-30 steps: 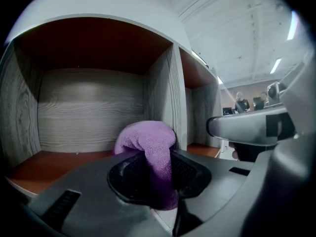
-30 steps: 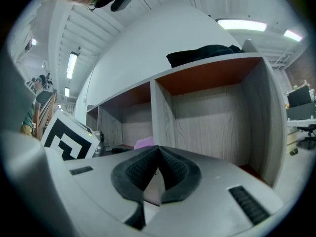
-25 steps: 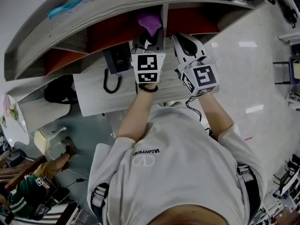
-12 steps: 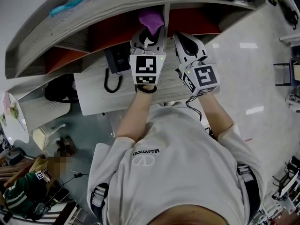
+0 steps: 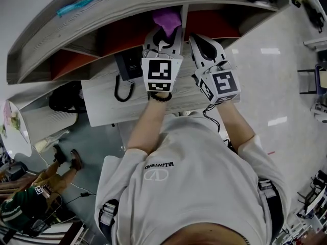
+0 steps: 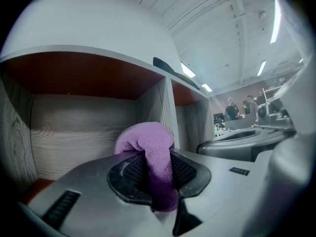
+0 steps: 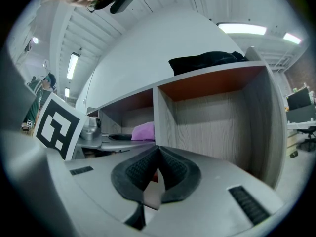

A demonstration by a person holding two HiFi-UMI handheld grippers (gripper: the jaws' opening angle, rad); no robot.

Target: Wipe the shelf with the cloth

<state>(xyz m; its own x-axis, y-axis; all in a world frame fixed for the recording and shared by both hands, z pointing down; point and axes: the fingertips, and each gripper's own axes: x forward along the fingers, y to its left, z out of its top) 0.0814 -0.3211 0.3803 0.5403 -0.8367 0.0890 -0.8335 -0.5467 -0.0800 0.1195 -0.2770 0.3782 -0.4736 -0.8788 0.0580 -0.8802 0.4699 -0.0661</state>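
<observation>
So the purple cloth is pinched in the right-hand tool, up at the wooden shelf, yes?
Not quite. The purple cloth is pinched in the left tool, up at the wooden shelf. The left gripper view shows it clamped between that tool's jaws. The right tool is shut with nothing in it.
</observation>
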